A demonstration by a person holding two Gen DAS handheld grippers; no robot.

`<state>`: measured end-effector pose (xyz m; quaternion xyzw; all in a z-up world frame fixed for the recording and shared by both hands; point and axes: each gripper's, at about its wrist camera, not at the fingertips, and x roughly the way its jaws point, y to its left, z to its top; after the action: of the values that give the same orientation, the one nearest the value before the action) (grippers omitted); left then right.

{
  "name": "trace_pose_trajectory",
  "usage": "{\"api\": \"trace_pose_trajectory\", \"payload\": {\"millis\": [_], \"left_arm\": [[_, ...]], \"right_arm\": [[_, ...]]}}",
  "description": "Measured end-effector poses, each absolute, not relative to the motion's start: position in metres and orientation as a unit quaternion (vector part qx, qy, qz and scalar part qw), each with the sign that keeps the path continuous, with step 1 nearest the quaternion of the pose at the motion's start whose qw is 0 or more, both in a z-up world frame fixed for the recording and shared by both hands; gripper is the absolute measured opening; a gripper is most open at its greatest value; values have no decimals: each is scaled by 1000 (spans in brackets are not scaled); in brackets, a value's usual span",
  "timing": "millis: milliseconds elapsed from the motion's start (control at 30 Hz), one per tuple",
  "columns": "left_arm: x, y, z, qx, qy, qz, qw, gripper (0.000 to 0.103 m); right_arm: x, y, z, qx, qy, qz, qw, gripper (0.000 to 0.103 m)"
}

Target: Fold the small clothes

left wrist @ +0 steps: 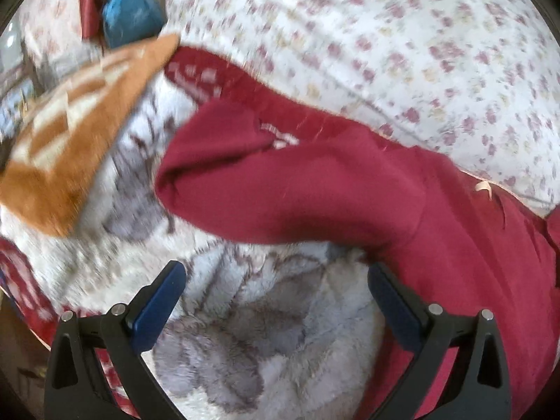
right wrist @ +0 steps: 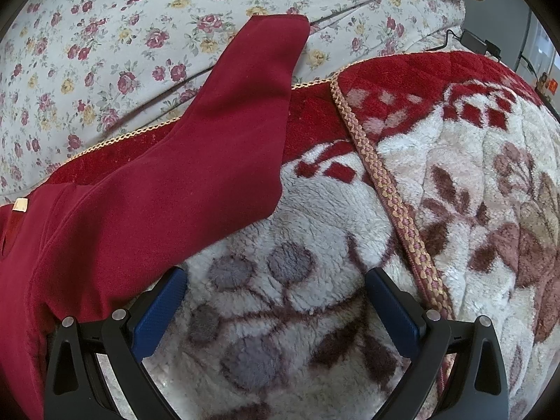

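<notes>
A dark red long-sleeved garment (left wrist: 350,189) lies on a fluffy white blanket with grey and red patterns (left wrist: 252,332). In the left wrist view one sleeve reaches left, its cuff end near the view's middle. My left gripper (left wrist: 276,280) is open and empty, just below that sleeve; its right finger is at the garment's edge. In the right wrist view the other sleeve (right wrist: 217,147) stretches up and right over the blanket (right wrist: 297,280). My right gripper (right wrist: 276,283) is open and empty, its left finger beside the sleeve's lower edge.
A floral bedsheet (right wrist: 122,35) lies beyond the blanket, also in the left wrist view (left wrist: 402,42). An orange and cream cloth (left wrist: 77,133) and a blue item (left wrist: 133,14) lie at the left. A braided gold trim (right wrist: 385,189) crosses the blanket. A cable and charger (right wrist: 472,42) sit at top right.
</notes>
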<state>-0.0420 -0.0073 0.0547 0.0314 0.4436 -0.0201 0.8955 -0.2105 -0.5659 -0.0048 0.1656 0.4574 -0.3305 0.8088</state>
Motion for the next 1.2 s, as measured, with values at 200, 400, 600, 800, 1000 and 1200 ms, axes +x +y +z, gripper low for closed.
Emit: {"api": "trace_pose_trajectory", "payload": {"millis": [200,400,600,800,1000,1200], "left_arm": [[-57,-28,80,44,414,-58,907,103],[-75,-48,95,62,394,-85,913,103],[-87,-56,99,58,390,-102,913,103],[-98,-63,101,57,385,-110,915,103],[-98,-70,98,63,389,-117,911,103],[-95,-72,96,62,391,-119,910,103]], "right_arm": [[-227,-523,23,140,468,-289,823,103],[-248,-457,58,126,457,-226,851,103],[-254,-393,90,150,433,-166,873,103],[-235,-340,108,158,415,-123,887,103],[-206,-305,111,152,410,-118,892,103],[-186,-296,105,142,407,-134,892,103]]}}
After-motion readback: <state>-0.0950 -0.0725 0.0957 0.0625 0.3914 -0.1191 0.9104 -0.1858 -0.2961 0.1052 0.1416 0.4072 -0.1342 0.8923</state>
